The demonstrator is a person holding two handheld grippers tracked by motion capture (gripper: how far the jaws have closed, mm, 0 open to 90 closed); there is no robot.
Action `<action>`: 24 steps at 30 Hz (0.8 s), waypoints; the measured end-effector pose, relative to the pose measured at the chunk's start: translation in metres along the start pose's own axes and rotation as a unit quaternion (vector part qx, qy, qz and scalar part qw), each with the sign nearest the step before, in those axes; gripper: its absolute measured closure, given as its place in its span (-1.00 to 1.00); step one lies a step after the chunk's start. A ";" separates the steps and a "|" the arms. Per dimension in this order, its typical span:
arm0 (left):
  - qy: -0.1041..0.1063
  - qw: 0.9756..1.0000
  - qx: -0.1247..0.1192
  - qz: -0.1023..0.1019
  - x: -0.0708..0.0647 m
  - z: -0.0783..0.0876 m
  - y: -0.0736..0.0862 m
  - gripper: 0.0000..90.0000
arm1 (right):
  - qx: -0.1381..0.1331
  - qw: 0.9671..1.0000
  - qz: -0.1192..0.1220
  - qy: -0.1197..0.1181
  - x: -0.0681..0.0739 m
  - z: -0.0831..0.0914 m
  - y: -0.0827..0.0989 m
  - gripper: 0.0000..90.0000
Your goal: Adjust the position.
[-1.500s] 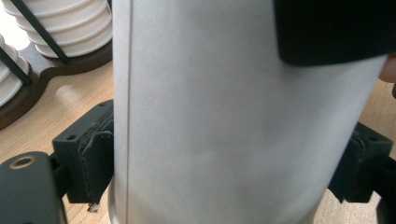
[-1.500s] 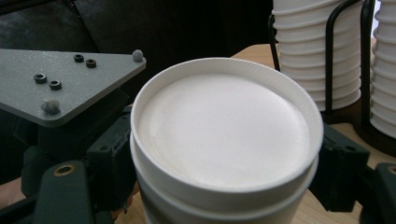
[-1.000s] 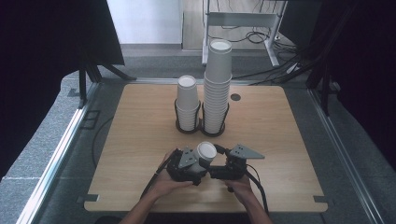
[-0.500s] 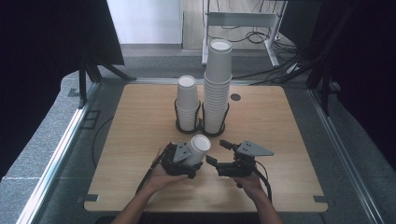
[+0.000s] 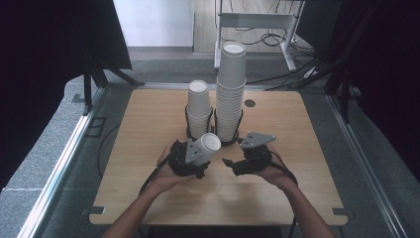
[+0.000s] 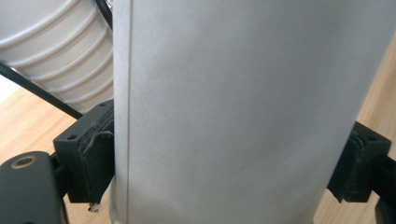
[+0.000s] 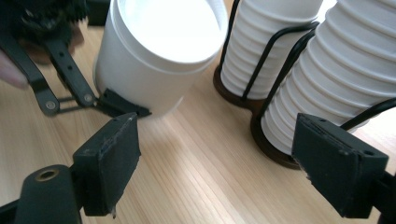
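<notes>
Above the table point(image 5: 148, 129), left gripper point(image 5: 190, 159) clamping a white cup point(image 5: 205, 148), right gripper point(image 5: 233, 163) jaws apart, empty

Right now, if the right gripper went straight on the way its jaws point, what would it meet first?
Probably the taller cup stack in its wire holder, which lies ahead between the open jaws of the right gripper. The held cup sits off to one side; depth is hard to judge.
</notes>
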State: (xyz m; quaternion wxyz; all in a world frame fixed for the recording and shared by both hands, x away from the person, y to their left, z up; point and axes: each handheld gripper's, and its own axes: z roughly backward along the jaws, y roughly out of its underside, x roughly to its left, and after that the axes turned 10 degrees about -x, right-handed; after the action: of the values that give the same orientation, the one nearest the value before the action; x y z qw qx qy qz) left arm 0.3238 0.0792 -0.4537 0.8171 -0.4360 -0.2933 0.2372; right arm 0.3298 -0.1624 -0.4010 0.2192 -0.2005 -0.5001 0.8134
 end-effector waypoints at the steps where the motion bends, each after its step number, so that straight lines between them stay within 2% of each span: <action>1: 0.000 1.000 0.000 -0.004 -0.001 -0.001 -0.001 -0.73 | 0.013 1.000 0.012 -0.001 -0.001 -0.002 -0.003 -0.66; 4: 0.002 1.000 0.002 -0.012 -0.003 -0.004 -0.002 -0.73 | 0.049 0.998 0.046 -0.007 -0.006 -0.006 -0.009 -0.67; 6: 0.000 1.000 0.013 -0.028 -0.006 -0.008 -0.004 -0.73 | 0.066 0.996 0.056 -0.017 -0.010 -0.008 -0.013 -0.68; 7: 0.000 1.000 0.013 -0.028 -0.006 -0.008 -0.004 -0.73 | 0.066 0.996 0.056 -0.017 -0.010 -0.008 -0.013 -0.68; 9: 0.002 0.999 0.017 -0.039 -0.008 -0.011 -0.005 -0.73 | 0.086 0.993 0.070 -0.028 -0.012 -0.010 -0.018 -0.69; 11: 0.004 0.999 0.021 -0.041 -0.009 -0.013 -0.005 -0.73 | 0.092 0.993 0.072 -0.033 -0.012 -0.011 -0.019 -0.69; 14: 0.002 0.998 0.028 -0.050 -0.011 -0.017 -0.003 -0.73 | 0.122 0.988 0.082 -0.036 -0.011 -0.017 -0.019 -0.69; 15: 0.001 0.998 0.030 -0.056 -0.013 -0.018 -0.003 -0.73 | 0.140 0.985 0.093 -0.037 -0.009 -0.022 -0.019 -0.69; 16: 0.001 0.998 0.030 -0.056 -0.013 -0.018 -0.003 -0.73 | 0.140 0.985 0.093 -0.037 -0.009 -0.022 -0.019 -0.69; 19: 0.002 0.997 0.032 -0.066 -0.017 -0.020 -0.003 -0.73 | 0.165 0.979 0.111 -0.054 -0.005 -0.031 -0.018 -0.70; 21: 0.001 0.997 0.034 -0.070 -0.018 -0.021 -0.003 -0.73 | 0.168 0.978 0.112 -0.056 -0.004 -0.032 -0.019 -0.70; 24: 0.000 0.996 0.037 -0.082 -0.022 -0.024 -0.002 -0.73 | 0.177 0.975 0.114 -0.076 -0.004 -0.039 -0.020 -0.70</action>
State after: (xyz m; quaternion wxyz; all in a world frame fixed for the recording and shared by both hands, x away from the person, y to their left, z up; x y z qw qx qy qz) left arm 0.3246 0.0501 -0.4685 0.8493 -0.3796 -0.3194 0.1805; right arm 0.3577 -0.1287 -0.3982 0.1181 -0.1516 -0.3370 0.9217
